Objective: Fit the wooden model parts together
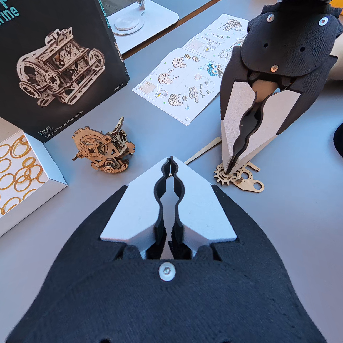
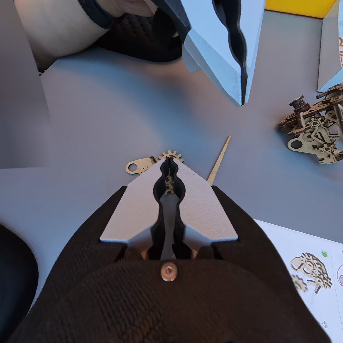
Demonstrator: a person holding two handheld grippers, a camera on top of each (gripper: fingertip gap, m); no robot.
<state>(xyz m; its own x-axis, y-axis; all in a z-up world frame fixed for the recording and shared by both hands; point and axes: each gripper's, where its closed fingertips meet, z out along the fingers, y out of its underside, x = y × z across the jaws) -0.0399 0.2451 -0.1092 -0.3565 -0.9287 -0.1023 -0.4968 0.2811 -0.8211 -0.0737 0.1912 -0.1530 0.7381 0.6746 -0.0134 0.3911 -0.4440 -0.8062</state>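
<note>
- Closest up, the left gripper (image 1: 171,157) hangs over the bare grey counter (image 1: 130,213) with its tips pinched together and nothing between them
- Just past it to the right, the right gripper (image 1: 226,171) points almost straight down, tips narrowed right onto the hub of a small wooden gear (image 1: 221,176), so it looks clamped on that gear, though I can't see the contact itself
- That gear sits on a flat wooden plate (image 1: 248,182) with a row of tiny holes and a ring-shaped lug at one end, lying flat on the counter; a second gear shape shows through the gap in the right wrist view, but it's too hidden to say much
- A thin pointed wooden stick (image 1: 204,150) lies just beside them, running off behind the right gripper
- Left of centre, a bit further out, the half-built wooden model (image 1: 103,148) sits tilted on the counter, well apart from the gear and plate
- At the left edge there's an open white box of rubber bands (image 1: 22,170)
- Behind that stands the dark kit box (image 1: 55,65) with a picture of the finished model
- Further back to the right, the instruction booklet (image 1: 187,81) lies open
- Farthest away, a white stand base (image 1: 146,24) on the counter's far side
</note>
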